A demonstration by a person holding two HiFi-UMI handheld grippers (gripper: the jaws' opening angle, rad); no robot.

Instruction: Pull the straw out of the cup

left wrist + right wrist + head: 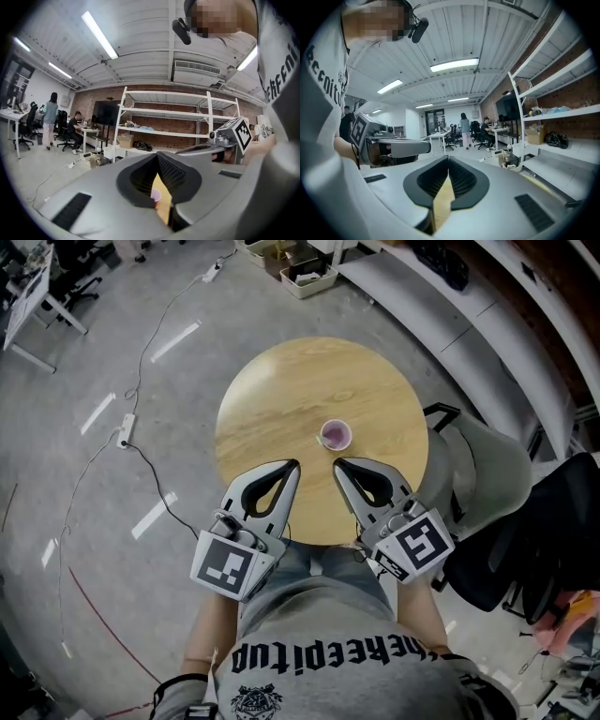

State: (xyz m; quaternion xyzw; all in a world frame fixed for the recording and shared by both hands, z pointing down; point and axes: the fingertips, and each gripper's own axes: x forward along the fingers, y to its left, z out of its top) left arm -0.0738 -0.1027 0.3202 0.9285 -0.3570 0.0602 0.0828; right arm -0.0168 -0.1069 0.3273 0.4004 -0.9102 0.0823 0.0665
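Both were up over the near edge of the round wooden counter, side by side, tips aimed at the far side. The left hand-held gripper was clenched, its two jaw tips pressed together with nothing caught between them. The right hand-held gripper matched it: jaws closed tip to tip, empty, with bare wood showing through the loop-shaped gap behind the tips.

And there was the cup, small and pinkish-purple, standing upright on the counter a little right of centre. It sat just beyond the right hand-held gripper's tips and apart from them. The left gripper view caught its rim through the gap behind its own closed tips. The straw could not be made out, as the cup was too small in the head view.

Each hand-held gripper carried its marker cube at the near end, close to the person's grey shirt. Off to the right a grey chair stood just beside the counter. On the left a cable ran across the concrete floor to a power strip. Far off in the left gripper view, white shelving stood before a brick wall
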